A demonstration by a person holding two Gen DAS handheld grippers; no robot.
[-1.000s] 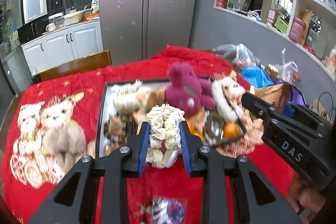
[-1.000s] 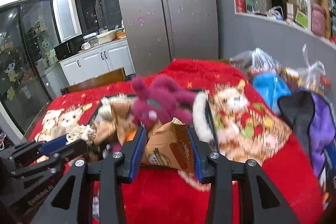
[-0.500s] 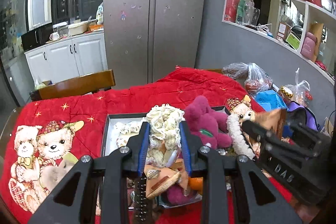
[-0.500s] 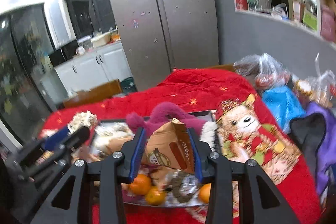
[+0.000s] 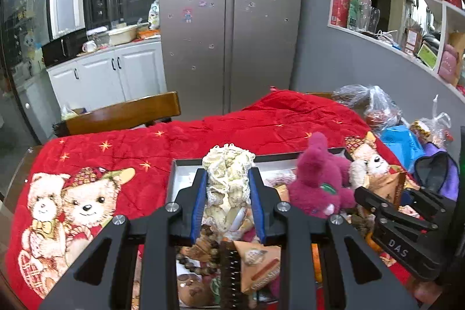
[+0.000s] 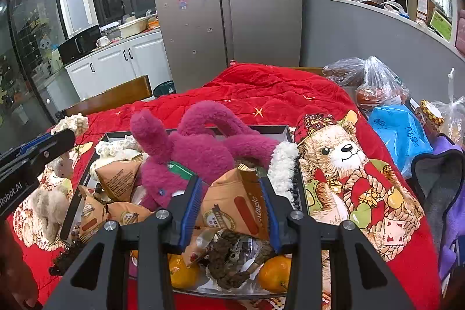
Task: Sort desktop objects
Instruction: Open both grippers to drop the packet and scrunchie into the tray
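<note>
Two oranges (image 6: 273,270), one magenta plush (image 6: 200,150)

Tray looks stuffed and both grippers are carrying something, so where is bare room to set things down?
Free: red blanket between tray and chair, and left of the tray over the bear print. Crowded: the tray around the pink plush, and the bags on the right.

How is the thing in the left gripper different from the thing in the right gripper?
The left gripper holds a cream lace bundle, soft and crumpled; the right gripper holds a brown paper packet, flat-faced, pointed and printed. The bundle rises above the fingertips; the packet's tip only slightly. Both are clamped above the tray.
</note>
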